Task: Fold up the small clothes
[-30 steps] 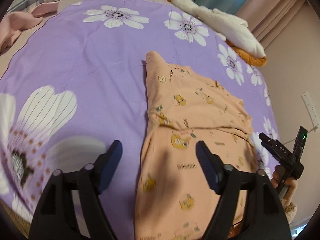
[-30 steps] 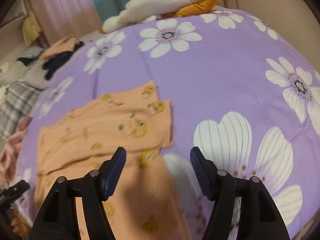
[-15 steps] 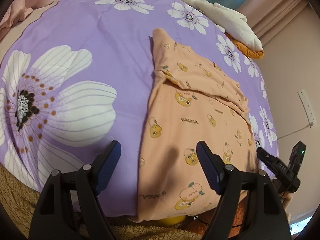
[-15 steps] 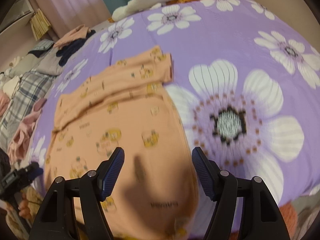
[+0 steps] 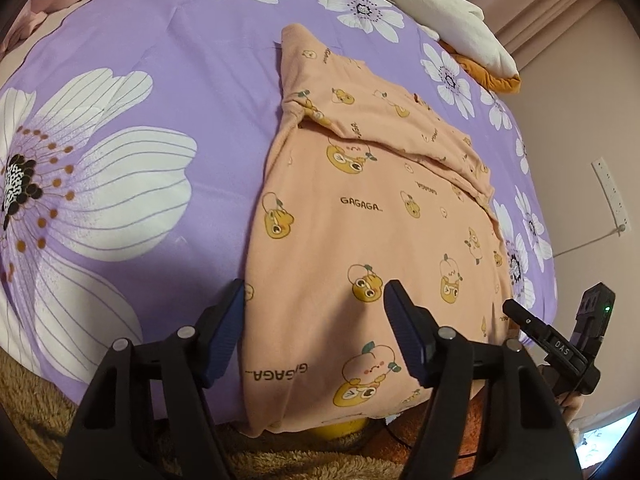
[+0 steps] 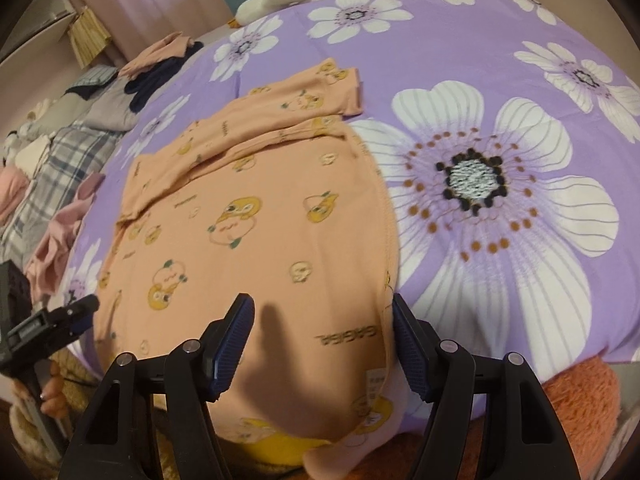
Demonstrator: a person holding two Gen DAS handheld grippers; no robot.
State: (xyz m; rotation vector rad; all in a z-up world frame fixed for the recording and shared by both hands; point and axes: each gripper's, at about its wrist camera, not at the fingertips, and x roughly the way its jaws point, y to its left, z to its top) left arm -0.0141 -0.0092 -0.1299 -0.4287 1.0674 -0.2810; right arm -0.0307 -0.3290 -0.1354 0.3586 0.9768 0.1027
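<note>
A peach top [image 5: 360, 216] printed with cartoon fruit lies flat on the purple flowered bedspread [image 5: 160, 92], sleeves folded across its far end, and its near hem hangs over the bed edge. My left gripper [image 5: 316, 320] hovers above the near left corner of the top; its jaws are closing, with the side edge under the gap and no pad touching it. In the right wrist view the same top [image 6: 256, 216] fills the middle. My right gripper [image 6: 320, 332] hangs open over the near right corner by the side seam. Each gripper shows at the edge of the other's view.
Loose clothes [image 6: 60, 152] in plaid, grey, navy and pink are heaped at the far left of the bed. A white and orange plush [image 5: 460, 28] lies at the far end. Brown fuzzy fabric [image 5: 40, 412] and an orange fuzzy thing [image 6: 580, 400] sit below the bed edge.
Both grippers have pulled back and down toward the near bed edge, so the hanging hem has come into view. The left jaws have narrowed a little.
</note>
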